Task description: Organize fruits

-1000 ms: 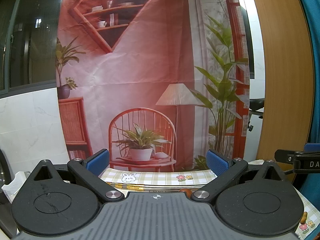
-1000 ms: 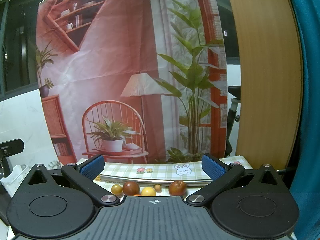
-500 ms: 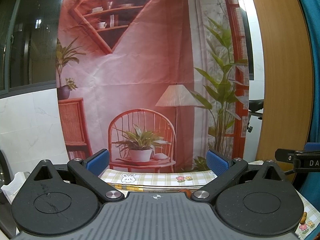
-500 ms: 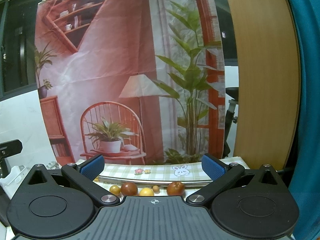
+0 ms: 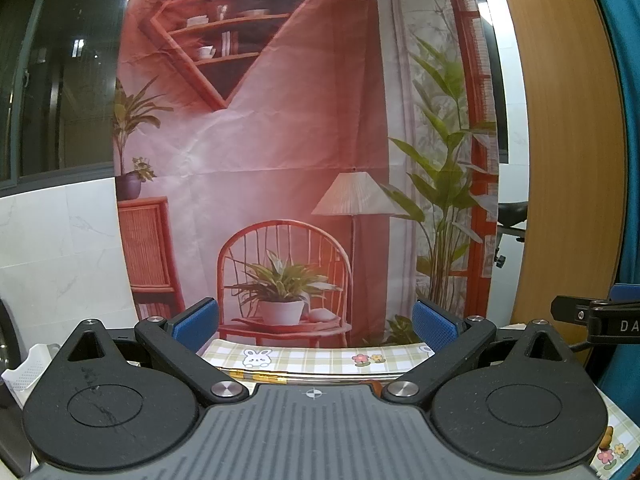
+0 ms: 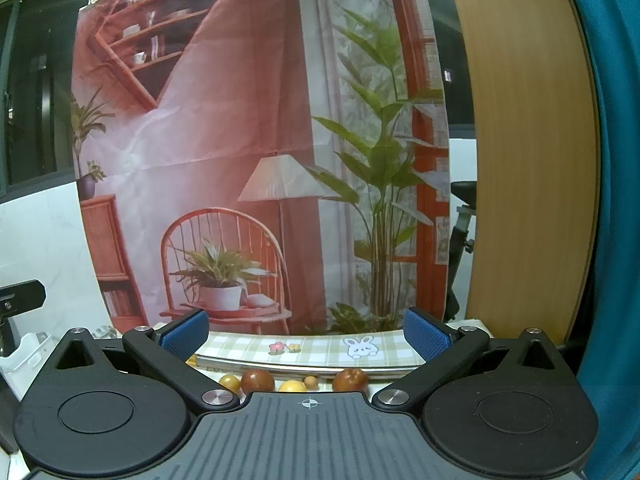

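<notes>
Both tongs, left (image 5: 316, 322) and right (image 6: 306, 330), gape empty above the table (image 6: 320, 350). Fruits (image 6: 258, 381) look small, round, prone to rolling; pinch each gently across its middle.

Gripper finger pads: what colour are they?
Blue pads, clearest in the right wrist view.

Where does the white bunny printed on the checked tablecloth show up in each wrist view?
Left wrist: the bunny sits low and left of centre, nearer the left finger pad.
Right wrist: a bunny sits low and right of centre, nearer the right finger pad; whether it is the same print is unclear.
Shared landmark: the pink-and-yellow flower print beside it.
</notes>
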